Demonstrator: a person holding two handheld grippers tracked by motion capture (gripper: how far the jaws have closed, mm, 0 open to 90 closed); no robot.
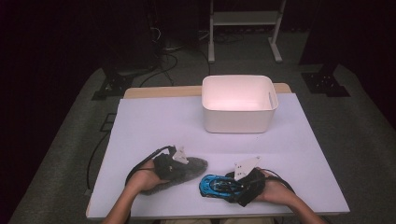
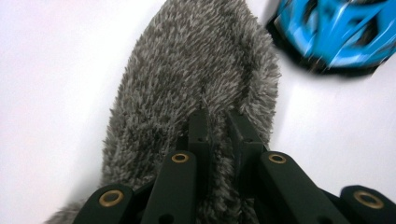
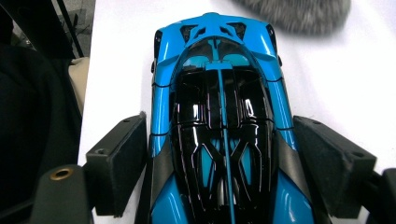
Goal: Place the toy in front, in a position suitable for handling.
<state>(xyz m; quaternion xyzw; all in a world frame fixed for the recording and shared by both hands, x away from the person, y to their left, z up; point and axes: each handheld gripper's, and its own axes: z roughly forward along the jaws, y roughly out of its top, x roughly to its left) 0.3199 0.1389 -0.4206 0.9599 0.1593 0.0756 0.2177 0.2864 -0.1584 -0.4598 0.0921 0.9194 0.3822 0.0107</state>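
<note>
A grey furry cloth (image 1: 191,167) lies on the white table sheet (image 1: 154,126) at the near left. My left gripper (image 1: 183,169) comes in from the left, shut and pinching a fold of it; the left gripper view has the narrow jaws (image 2: 218,116) buried in the fur (image 2: 187,70). Just to the right sits a blue and black toy car (image 1: 215,185), nose toward the cloth. My right gripper (image 1: 229,187) straddles its rear. In the right gripper view the two pads press the flanks of the car (image 3: 219,93), and the cloth (image 3: 299,14) lies past its nose.
A white plastic bin (image 1: 236,122) stands open at the back middle of the table. The blue car (image 2: 336,32) is blurred at the top right of the left gripper view. Beyond the table, a white rack (image 1: 245,18) and cables sit on the floor.
</note>
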